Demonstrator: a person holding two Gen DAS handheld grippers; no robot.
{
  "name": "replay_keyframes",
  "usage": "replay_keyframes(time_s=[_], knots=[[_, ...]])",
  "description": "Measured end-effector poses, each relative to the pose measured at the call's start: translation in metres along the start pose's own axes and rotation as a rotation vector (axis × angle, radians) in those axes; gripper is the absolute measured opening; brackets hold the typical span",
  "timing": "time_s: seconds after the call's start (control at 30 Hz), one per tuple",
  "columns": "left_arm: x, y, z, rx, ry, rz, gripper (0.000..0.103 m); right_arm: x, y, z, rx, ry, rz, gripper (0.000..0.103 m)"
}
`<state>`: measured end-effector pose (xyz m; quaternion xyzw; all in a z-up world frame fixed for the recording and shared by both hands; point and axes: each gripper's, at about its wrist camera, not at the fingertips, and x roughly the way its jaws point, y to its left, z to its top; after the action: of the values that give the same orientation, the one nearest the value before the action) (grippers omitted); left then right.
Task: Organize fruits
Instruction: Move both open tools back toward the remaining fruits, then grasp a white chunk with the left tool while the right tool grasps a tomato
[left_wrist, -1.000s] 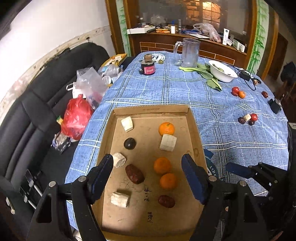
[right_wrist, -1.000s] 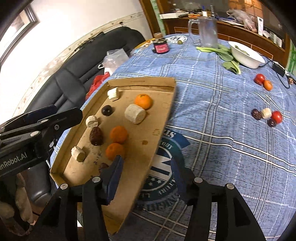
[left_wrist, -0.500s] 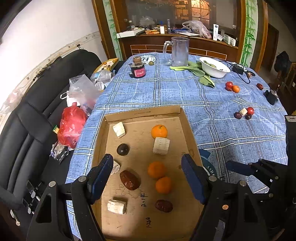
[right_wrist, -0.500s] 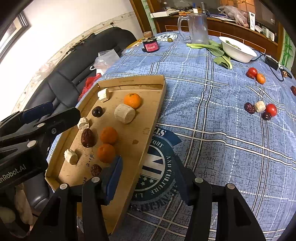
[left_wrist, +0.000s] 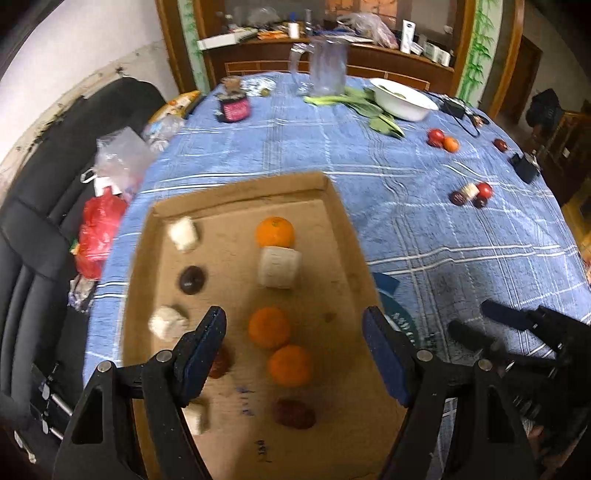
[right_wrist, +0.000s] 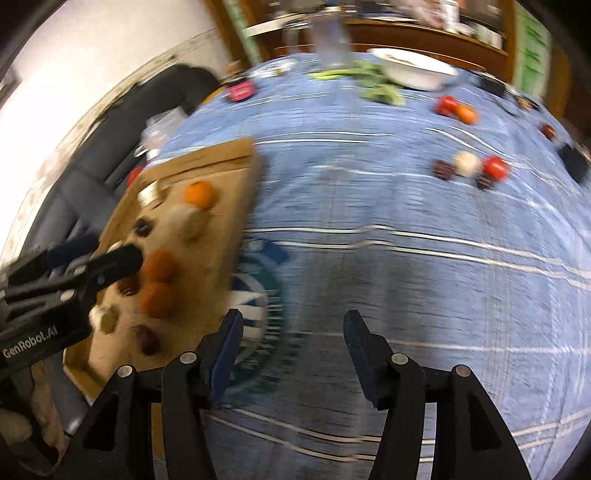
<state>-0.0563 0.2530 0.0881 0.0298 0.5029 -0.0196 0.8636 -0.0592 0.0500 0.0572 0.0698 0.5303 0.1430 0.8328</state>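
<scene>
A cardboard tray (left_wrist: 332, 206) lies on the blue checked tablecloth and holds three oranges (left_wrist: 275, 230), several dark red fruits (left_wrist: 294, 413) and several pale cut pieces (left_wrist: 277, 266). My left gripper (left_wrist: 295, 350) is open and empty, hovering over the tray's near half. My right gripper (right_wrist: 291, 350) is open and empty over bare cloth, to the right of the tray (right_wrist: 236, 206). A loose cluster of red, dark and pale fruit (right_wrist: 467, 166) lies far right, with a tomato and orange pair (right_wrist: 456, 107) beyond. The right wrist view is blurred.
A white bowl (left_wrist: 402, 98), green leaves (left_wrist: 369, 107), a clear jug (left_wrist: 327, 66) and a small dark jar (left_wrist: 234, 107) stand at the table's far end. A black sofa (left_wrist: 37, 221) with plastic bags (left_wrist: 99, 225) is to the left. A black device (left_wrist: 524, 170) lies far right.
My right gripper has swung right, off the tray's edge and over the open cloth. My left gripper has moved slightly forward over the tray. Both stay open.
</scene>
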Motion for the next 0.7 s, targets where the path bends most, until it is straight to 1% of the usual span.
replay_keyframes(time_s=[0.17,0.3,0.37,0.43,0.53,0.67,0.7], knots=[[0.008,-0.028,0.008,0.036,0.017,-0.051,0.075,-0.012,-0.065,0.011,0.126,-0.023,-0.071,0.061],[0.01,-0.051,0.028,0.044,0.015,-0.102,0.075,-0.018,-0.107,0.032,0.167,-0.043,-0.096,0.061],[0.013,-0.064,0.041,0.042,0.008,-0.133,0.075,-0.021,-0.125,0.044,0.173,-0.06,-0.106,0.06],[0.018,-0.078,0.053,0.045,-0.002,-0.144,0.075,-0.022,-0.142,0.063,0.176,-0.075,-0.11,0.06],[0.031,-0.105,0.07,0.081,-0.027,-0.149,0.075,-0.019,-0.163,0.091,0.176,-0.097,-0.101,0.06],[0.057,-0.135,0.088,0.112,-0.016,-0.193,0.075,0.0,-0.176,0.12,0.14,-0.095,-0.11,0.06],[0.064,-0.141,0.092,0.119,-0.011,-0.206,0.075,0.005,-0.179,0.123,0.131,-0.09,-0.112,0.06]])
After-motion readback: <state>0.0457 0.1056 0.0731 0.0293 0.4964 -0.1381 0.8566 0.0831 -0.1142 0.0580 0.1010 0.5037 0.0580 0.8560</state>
